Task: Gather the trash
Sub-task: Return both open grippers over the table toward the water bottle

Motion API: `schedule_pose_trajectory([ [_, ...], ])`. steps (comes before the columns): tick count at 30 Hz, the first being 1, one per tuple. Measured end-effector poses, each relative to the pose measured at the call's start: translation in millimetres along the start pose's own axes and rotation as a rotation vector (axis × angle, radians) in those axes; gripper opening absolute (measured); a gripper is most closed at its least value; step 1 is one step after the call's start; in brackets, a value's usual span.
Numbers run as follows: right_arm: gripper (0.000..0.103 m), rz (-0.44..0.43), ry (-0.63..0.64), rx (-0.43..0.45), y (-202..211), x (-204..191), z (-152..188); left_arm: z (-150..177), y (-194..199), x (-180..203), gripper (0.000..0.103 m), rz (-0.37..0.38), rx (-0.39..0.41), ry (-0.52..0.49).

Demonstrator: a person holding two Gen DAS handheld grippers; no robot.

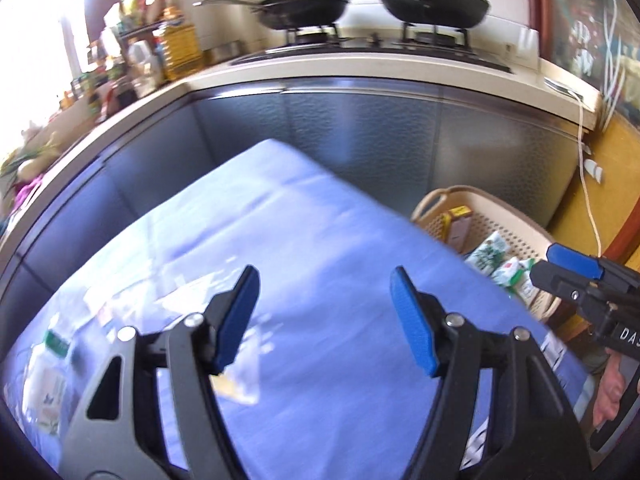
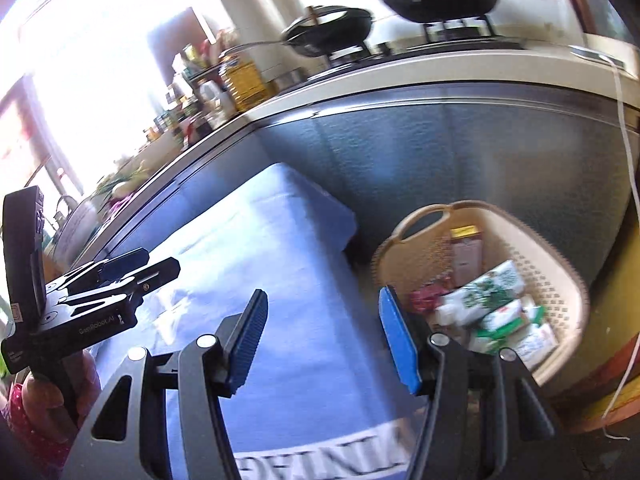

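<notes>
Several packets already lie in the beige perforated basket [image 2: 560, 264] beside the blue-clothed worktop [image 1: 320, 240], while blurred wrappers [image 1: 52, 380] still wait at its near-left corner; both the left hand-held gripper [image 1: 324, 316] and right hand-held gripper [image 2: 322, 336] stand open, empty.

The surface [image 1: 320, 240] carries a plain light-blue cloth with white lettering at its near edge in the right wrist view, and the basket [image 2: 560, 264] beside it is beige with a perforated dot-grid wall. The packets [image 2: 492, 292] in the basket are white with green print, next to a red wrapper [image 2: 426, 294] and a box [image 2: 466, 256] with a yellow top. Both pans [image 1: 436, 4] are black; the cabinet fronts [image 1: 360, 128] are textured grey, and the fingers [image 1: 240, 316] carry blue ribbed pads on black frames.
</notes>
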State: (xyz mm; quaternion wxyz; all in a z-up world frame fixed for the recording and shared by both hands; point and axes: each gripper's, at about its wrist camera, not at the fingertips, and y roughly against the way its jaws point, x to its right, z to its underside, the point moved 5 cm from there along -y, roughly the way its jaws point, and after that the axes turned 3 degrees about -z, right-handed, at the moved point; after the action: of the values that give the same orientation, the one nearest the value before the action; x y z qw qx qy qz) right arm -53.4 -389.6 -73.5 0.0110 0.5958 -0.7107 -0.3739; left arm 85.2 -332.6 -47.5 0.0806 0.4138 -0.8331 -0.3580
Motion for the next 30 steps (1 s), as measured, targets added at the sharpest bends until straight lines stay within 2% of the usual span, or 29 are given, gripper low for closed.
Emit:
schedule_pose_trajectory([
  [8, 0.059, -0.098, 0.145, -0.077, -34, -112, 21, 51, 37, -105, 0.065, -0.119, 0.002, 0.132],
  [13, 0.059, -0.145, 0.218, -0.109, -47, -164, 34, 80, 62, -158, 0.065, -0.168, 0.019, 0.21],
  [21, 0.059, -0.204, 0.318, -0.165, -60, -229, 60, 120, 84, -203, 0.065, -0.215, 0.013, 0.309],
  [30, 0.059, -0.229, 0.363, -0.248, -67, -256, 96, 171, 95, -232, 0.065, -0.233, -0.02, 0.394],
])
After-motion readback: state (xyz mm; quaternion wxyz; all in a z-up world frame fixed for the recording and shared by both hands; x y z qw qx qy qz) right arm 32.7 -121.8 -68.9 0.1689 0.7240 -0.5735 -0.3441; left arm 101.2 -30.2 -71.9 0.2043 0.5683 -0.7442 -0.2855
